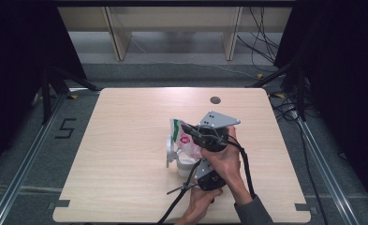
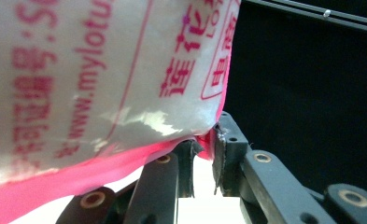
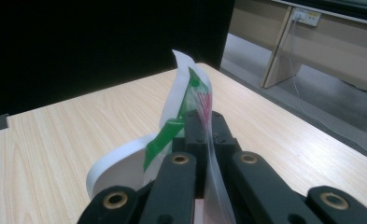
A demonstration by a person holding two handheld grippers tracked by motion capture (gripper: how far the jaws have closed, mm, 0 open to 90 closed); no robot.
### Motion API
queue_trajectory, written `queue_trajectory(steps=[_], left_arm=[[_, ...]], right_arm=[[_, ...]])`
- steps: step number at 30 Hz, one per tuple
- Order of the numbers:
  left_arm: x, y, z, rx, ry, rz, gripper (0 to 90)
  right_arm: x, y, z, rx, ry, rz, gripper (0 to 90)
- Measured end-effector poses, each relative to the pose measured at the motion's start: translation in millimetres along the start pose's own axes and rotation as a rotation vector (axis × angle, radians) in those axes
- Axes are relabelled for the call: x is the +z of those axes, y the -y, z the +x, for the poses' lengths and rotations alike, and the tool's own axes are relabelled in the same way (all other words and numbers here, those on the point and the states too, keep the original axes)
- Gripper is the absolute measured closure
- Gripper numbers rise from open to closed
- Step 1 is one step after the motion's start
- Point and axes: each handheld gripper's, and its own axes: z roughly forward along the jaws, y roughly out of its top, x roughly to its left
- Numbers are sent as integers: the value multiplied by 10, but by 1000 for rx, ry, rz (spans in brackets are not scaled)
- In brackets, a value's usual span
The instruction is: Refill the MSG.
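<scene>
From above, the person is working both grippers close together near the middle of the wooden table (image 1: 125,140), the right gripper (image 1: 191,132) farther out and the left gripper (image 1: 194,176) nearer the body. Between and just ahead of them the printed plastic bag (image 1: 184,136) is hanging tilted over a white container (image 1: 184,164), probably so its contents are dropping into it. Along the left gripper (image 2: 203,156), the jaws are standing narrow and pinching the bag's pink lower edge (image 2: 125,158), the printed face rising above and left of the tips; this grip seems to be lifting the bottom end. Along the right gripper (image 3: 204,128), the jaws are closed tight on the bag's (image 3: 186,98) thin film, green-striped edge poking up beyond the tips, apparently steadying the mouth over the white container (image 3: 120,170) just below and left.
</scene>
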Motion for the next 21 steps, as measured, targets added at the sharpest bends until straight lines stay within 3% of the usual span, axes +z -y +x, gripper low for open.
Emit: queue_trajectory(steps=[7, 8, 9, 14, 17, 18, 20, 21], left_arm=[[-9, -13, -20, 1, -13, 12, 796], [-3, -8, -21, -4, -4, 2, 796], [2, -2, -24, -7, -4, -1, 795], [12, 24, 5, 7, -2, 9, 795], [21, 17, -5, -7, 4, -11, 796], [6, 12, -4, 5, -7, 10, 796], [4, 15, -2, 8, -6, 14, 796], [21, 25, 0, -3, 5, -6, 795]], right_arm=[[-7, -5, -1, 1, 3, -4, 900], [-15, 2, 35, 52, 14, 5, 900], [-5, -3, 0, -1, 4, 3, 900], [5, 18, -18, 10, 7, 12, 900], [-10, 9, 4, 17, 7, 22, 900], [-11, 4, -9, -4, 12, 15, 900], [-1, 10, -7, 4, 8, 16, 900], [3, 12, -10, 1, 8, 13, 900]])
